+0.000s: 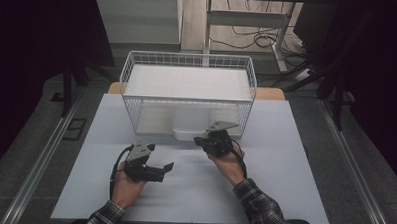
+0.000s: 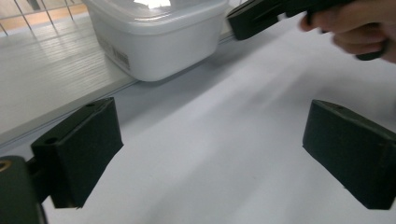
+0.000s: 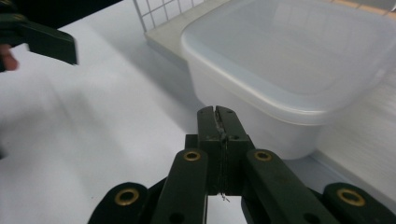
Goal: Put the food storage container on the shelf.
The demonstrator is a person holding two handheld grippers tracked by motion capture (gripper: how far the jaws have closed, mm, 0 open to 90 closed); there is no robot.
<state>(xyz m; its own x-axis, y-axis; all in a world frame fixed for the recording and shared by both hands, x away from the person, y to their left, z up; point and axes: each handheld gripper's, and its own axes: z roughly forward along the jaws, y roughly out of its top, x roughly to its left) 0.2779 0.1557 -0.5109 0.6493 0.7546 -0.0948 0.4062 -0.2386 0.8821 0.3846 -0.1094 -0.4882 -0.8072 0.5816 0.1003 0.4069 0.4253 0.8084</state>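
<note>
Standing at the back of the white table (image 1: 285,145): wire basket (image 1: 188,61). Poking out from its lower shelf: lidded white container (image 1: 188,126), just ahead of right gripper (image 1: 199,140), jaws pressed together, empty. Nearer, well apart from container: left gripper (image 1: 167,167), jaws spread wide, empty.

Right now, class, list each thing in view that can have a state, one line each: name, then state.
Plastic container: lid on, upright, on the rack's lower shelf.
Wire rack: upright on the table.
Left gripper: jaws open, nothing between them.
Right gripper: jaws shut, empty, close to the container.
</note>
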